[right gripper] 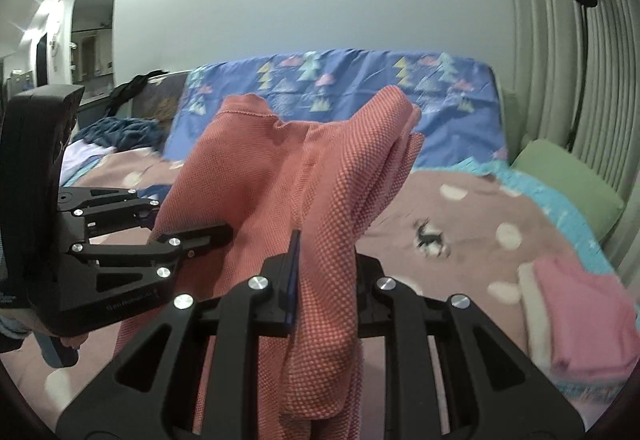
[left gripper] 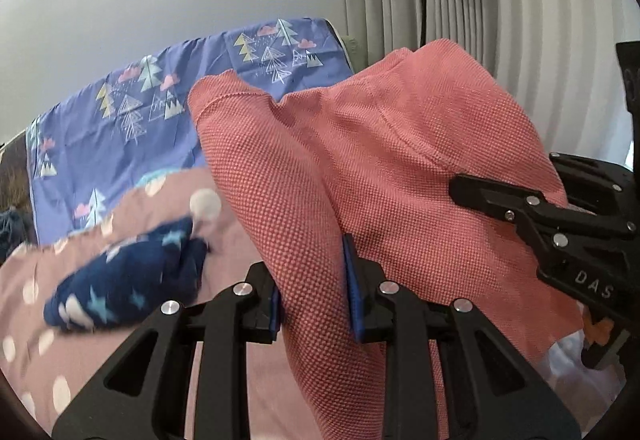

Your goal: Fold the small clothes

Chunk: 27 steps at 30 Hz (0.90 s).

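Bed with pink dotted cover (right gripper: 500,207): nothing spread flat yet. Coral waffle-knit garment (left gripper: 360,159) is off the bed, hanging between both claws. Left claw (left gripper: 316,280) is clamped on one bunched edge, right claw (right gripper: 324,276) on the other. Its span runs claw to claw, neither nearer. Navy star-print cloth (left gripper: 132,276) lies below left.

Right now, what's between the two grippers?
The coral knit garment spans it. The left gripper and right gripper each pinch a fold, and both wrist views show the cloth running to the other gripper.
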Each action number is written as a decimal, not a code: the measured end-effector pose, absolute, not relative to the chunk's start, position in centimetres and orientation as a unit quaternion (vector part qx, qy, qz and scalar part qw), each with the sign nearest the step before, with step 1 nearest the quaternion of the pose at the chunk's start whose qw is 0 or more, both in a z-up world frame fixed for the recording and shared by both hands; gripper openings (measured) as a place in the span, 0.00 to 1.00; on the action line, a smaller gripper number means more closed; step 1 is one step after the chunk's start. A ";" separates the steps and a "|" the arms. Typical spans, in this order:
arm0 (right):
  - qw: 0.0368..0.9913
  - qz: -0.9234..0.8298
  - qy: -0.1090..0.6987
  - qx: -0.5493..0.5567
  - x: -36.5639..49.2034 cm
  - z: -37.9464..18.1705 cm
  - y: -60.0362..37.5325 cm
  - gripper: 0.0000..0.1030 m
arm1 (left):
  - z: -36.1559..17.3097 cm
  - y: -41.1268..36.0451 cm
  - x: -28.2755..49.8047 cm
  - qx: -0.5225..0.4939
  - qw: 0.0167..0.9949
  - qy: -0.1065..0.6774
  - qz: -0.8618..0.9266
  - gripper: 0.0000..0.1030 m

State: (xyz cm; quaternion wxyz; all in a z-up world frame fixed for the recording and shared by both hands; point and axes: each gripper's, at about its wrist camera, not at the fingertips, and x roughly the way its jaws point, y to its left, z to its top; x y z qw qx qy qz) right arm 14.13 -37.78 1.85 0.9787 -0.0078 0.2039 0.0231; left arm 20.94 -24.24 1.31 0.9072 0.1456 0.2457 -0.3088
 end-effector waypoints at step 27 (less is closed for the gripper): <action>0.914 -0.156 0.330 0.181 34.0 -12.2 -49.8 0.66 | -12.1 -30.6 38.4 0.252 0.879 0.347 -0.206 0.66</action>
